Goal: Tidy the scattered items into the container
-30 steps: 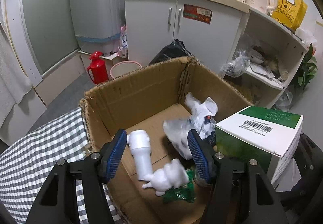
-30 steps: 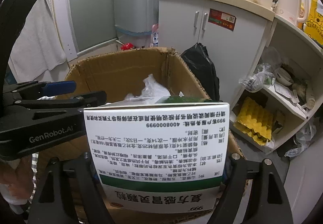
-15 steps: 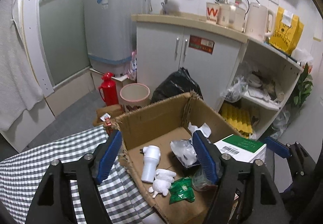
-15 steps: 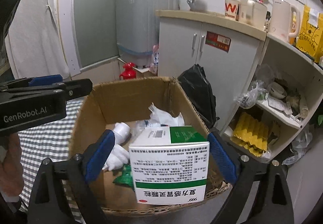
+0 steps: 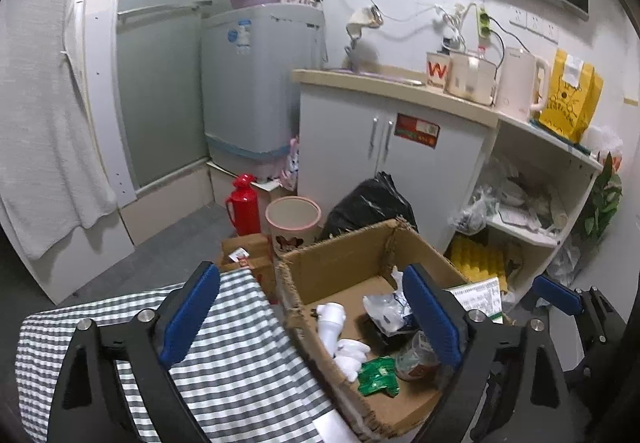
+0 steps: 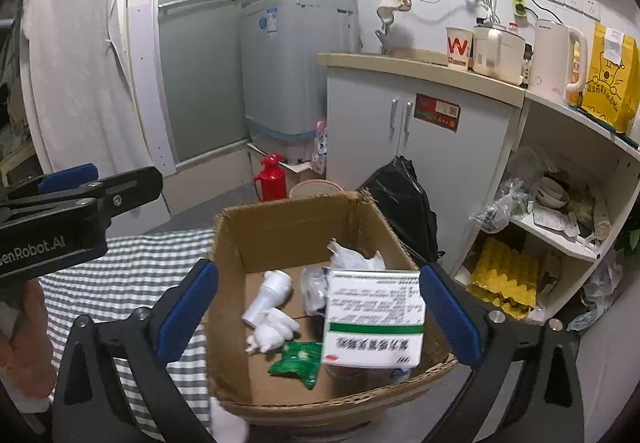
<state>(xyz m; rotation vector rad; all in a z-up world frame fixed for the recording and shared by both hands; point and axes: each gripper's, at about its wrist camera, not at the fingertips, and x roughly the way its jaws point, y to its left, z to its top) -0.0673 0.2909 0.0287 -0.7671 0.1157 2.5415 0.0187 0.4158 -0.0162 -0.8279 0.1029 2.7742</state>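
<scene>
An open cardboard box (image 5: 340,263) (image 6: 280,231) stands at the edge of a checked cloth. Inside lie a white bottle (image 5: 331,319) (image 6: 266,297), a white figurine (image 6: 274,329), a green packet (image 5: 379,375) (image 6: 298,361), crumpled plastic (image 5: 386,313) and a white-and-green medicine box (image 6: 374,319), which rests tilted against the right wall; only its corner shows in the left wrist view (image 5: 482,297). My right gripper (image 6: 318,317) is open wide above the box, no longer touching the medicine box. My left gripper (image 5: 312,317) is open and empty, above the box's left side.
The grey-and-white checked cloth (image 5: 224,359) covers the table to the left. Behind the box are a black bag (image 5: 368,203), a pink bucket (image 5: 294,219), a red flask (image 5: 244,203), a white cabinet (image 5: 392,151) and open shelves (image 5: 536,203).
My right gripper opened and let go of the medicine box, which dropped into the cardboard box. Both grippers have pulled back and up from the box.
</scene>
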